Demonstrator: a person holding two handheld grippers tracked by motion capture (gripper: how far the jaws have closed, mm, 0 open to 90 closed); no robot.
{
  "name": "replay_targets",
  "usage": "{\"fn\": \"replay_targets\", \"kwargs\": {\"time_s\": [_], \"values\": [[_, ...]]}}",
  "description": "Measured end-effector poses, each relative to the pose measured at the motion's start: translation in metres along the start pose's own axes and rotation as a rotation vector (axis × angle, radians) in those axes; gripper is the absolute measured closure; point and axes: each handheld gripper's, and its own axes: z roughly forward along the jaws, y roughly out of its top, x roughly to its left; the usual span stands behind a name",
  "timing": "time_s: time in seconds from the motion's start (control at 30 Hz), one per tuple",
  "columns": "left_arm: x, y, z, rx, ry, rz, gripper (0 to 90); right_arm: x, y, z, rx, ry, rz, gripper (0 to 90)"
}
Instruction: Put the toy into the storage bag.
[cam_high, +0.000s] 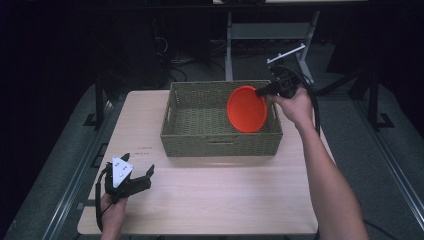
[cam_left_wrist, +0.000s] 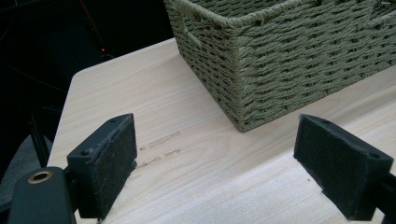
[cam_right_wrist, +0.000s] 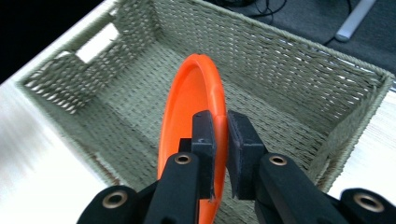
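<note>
1. So what we've got here: the right hand-held gripper (cam_high: 261, 92) is pinching an orange plate (cam_high: 247, 109) by its rim, right of centre in the high view. Its jaws are pressed tight on the rim, which you can see up close in the right gripper view, where the orange plate (cam_right_wrist: 194, 107) runs straight up between the two pads.

2. The relation that matters, we think: the plate stands on edge, tilted, hanging over the right half of the wicker basket (cam_high: 220, 144). It reaches down and to the left from the gripper, which sits above the basket's right wall. Its lower edge dips below the basket's rim, but we can't tell if it touches the basket floor yet.

3. Our guess is the next move is just lowering and laying it flat. There's open basket floor to the left of the plate, so tipping it that way looks easiest.

4. The left hand-held gripper (cam_high: 131, 176) is parked at the lower left of the high view, well apart from the basket, jaws spread with nothing but bare surface (cam_left_wrist: 187, 177) between them. So the right hand is clearly the nearer one.

5. The plate itself: plain round, bright orange, shallow, raised lip, looks like smooth plastic. No marks we can see.
</note>
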Motion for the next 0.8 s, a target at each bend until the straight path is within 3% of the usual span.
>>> {"fn": "replay_targets", "kwargs": {"time_s": [0.27, 0.57, 0.8], "values": [[0.001, 0.0, 0.001, -0.004, 0.001, -0.002, 12.7, -0.006, 0.0, 0.018, 0.013, -0.023, 0.031, 82.0], [0.0, 0.0, 0.0, -0.003, 0.0, -0.002, 12.7, -0.004, 0.0, 0.032, 0.012, -0.015, 0.05, 81.9], [0.0, 0.0, 0.0, 0.003, -0.002, 0.006, 12.7, -0.003, -0.008, 0.053, 0.039, -0.015, 0.058, 81.9]]}}
